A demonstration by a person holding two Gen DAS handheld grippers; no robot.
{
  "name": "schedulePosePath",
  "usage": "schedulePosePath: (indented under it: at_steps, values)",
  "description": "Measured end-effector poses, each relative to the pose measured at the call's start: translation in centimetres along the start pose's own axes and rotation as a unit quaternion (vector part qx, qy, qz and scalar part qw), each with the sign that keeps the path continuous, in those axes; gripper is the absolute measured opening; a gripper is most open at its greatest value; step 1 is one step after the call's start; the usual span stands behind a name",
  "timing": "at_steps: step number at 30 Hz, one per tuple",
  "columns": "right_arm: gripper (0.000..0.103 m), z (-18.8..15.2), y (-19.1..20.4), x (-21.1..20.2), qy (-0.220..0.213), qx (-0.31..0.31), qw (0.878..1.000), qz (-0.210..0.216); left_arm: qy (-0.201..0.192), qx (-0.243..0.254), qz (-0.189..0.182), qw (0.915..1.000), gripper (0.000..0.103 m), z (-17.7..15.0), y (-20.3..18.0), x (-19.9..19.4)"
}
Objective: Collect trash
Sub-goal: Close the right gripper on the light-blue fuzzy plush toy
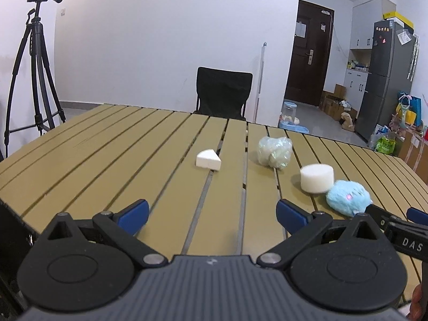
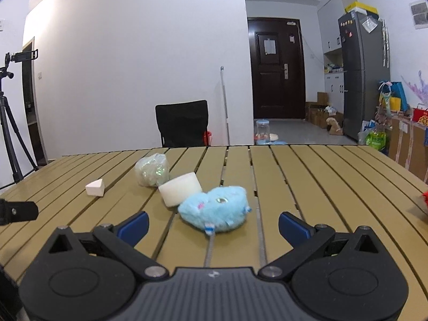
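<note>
Quick count of what's on the slatted tan counter (image 2: 321, 182): one white wedge-shaped foam piece (image 2: 95, 187), one white round foam cylinder (image 2: 179, 192), one crumpled clear plastic bag wad (image 2: 152, 169), one fluffy light-blue plush toy (image 2: 214, 210). So two foam bits, four things total.

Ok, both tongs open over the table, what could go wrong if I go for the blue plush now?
The blue plush touches the white foam cylinder, so closing the open right tongs could knock it rolling into the crumpled plastic wad. The left tongs sit close alongside; the two could collide. The slatted table has gaps that could snag a tip.
</note>
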State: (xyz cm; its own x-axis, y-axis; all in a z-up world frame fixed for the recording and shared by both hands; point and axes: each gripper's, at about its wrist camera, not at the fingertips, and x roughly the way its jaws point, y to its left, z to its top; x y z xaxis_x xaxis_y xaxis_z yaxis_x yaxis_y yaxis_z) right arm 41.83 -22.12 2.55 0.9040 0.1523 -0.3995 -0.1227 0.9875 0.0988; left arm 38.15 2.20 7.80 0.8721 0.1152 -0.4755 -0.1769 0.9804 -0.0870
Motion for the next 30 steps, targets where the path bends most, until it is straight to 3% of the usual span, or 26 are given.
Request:
schedulePosePath:
  at_steps: [5,11,14,19,26,30]
  values:
    - [0.103,1.5,0.7,3.7,0.028,0.007,1.000,-0.010,-0.001,-0.004,-0.001,1.0000,0.103,1.3,0.2,2.1]
    - [0.103,2.2,1.6,8.6,0.093,-0.013,0.995,-0.036,0.002,-0.002,-0.012,0.9999,0.103,2.3,-0.2,4.2]
    - [0.103,2.3,1.1,10.6,0.119,0.009,0.992,-0.035,0.010,0.002,-0.015,0.9998,0.103,2.2,-0.7,5.4]
    - [0.102,2.1,1.2,12.5,0.135,0.019,0.990,-0.031,0.018,0.003,-0.017,0.9997,0.103,1.9,-1.0,6.2]
    - [0.086,2.0,1.1,12.9,0.132,0.012,0.990,-0.046,0.024,0.001,-0.017,0.9996,0.103,1.8,-0.8,6.5]
    - [0.083,2.0,0.9,12.5,0.128,0.011,0.991,-0.038,0.027,-0.001,-0.015,0.9995,0.103,1.8,-0.8,6.6]
